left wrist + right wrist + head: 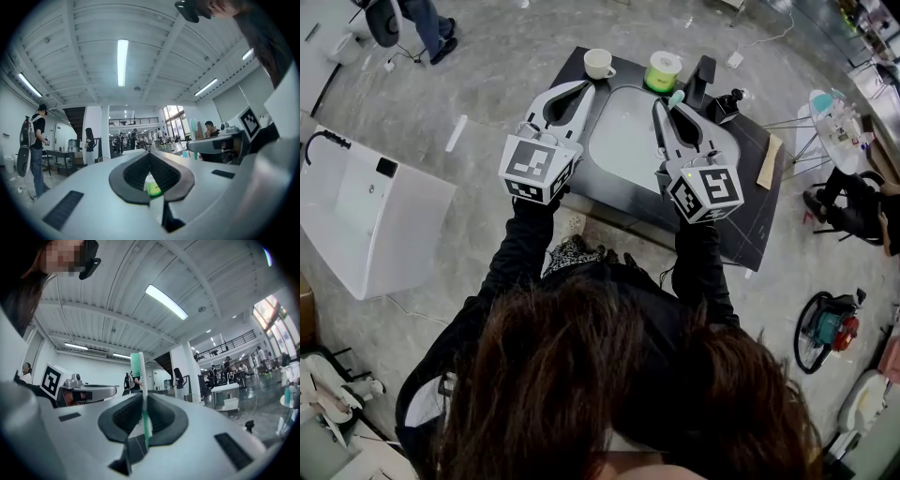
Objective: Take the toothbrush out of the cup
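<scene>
1. The right claw (143, 397) is clamped on the green-and-white toothbrush (138, 371). The brush stands upright, with its bristled head above the jaws and its handle running down between them.
2. The toothbrush is out of any cup, held above the dark bench (750, 216) near the green container (664, 70).
3. The white cup (599, 63) stands at the bench's far edge.
4. The left claw (150, 153) is closed with its tips together and holds nothing.
</scene>
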Motion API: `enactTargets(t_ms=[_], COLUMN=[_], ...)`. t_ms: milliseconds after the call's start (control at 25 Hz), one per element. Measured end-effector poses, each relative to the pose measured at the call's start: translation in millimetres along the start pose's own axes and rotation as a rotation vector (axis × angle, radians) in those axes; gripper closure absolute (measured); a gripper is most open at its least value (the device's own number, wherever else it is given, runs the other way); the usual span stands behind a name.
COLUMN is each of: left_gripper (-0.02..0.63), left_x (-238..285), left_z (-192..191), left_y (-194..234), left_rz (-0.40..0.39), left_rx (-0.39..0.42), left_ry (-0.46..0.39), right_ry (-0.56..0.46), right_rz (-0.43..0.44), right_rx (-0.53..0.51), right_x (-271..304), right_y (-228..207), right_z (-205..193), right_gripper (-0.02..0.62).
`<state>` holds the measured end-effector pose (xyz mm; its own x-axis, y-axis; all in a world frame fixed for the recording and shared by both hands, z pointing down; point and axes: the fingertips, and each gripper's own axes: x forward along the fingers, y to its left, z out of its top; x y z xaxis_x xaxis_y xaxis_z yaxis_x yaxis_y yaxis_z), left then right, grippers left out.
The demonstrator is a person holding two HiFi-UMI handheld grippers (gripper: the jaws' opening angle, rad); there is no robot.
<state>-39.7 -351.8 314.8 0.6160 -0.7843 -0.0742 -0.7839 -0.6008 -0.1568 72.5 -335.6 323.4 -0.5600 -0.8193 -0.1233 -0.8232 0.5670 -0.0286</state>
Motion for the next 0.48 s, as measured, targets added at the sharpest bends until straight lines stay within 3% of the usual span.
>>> enactTargets(t_ms=[480], left_gripper=[0.601], left_x=[0.9], left_z=[-1.8], left_y=[-2.6], left_rz=[0.001], left_rx=[-0.004], left_ry=[0.001], right_ry=[0.003], right_rz=[-0.021], right_rx=[-0.015], right_x=[-3.4], right_y=[-4.4], right_z=[0.0], right_gripper=[0.558])
